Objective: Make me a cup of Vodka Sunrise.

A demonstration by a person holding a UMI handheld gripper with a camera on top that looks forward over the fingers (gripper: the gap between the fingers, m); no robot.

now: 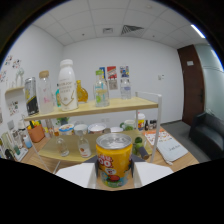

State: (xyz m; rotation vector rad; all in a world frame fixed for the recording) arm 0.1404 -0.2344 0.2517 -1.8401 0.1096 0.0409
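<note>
A yellow and orange can [114,160] with a silver lid sits between my gripper's [114,176] two white fingers [80,174], lifted in front of the shelf unit. Both fingers press against its sides. Beyond it, the wooden top shelf [125,105] carries a white bottle [67,85], a clear bottle [45,92], a dark can [31,96], an amber bottle [81,93] and two clear bottles [101,91]. Small glasses [83,146] stand on the lower shelf just past the can.
The lower shelf also holds bowls, cups [66,130] and an orange pot [36,133]. A white frame post [157,120] stands at the shelf's right end, papers [170,145] lie beside it, a dark sofa [207,131] and brown door [192,82] farther right.
</note>
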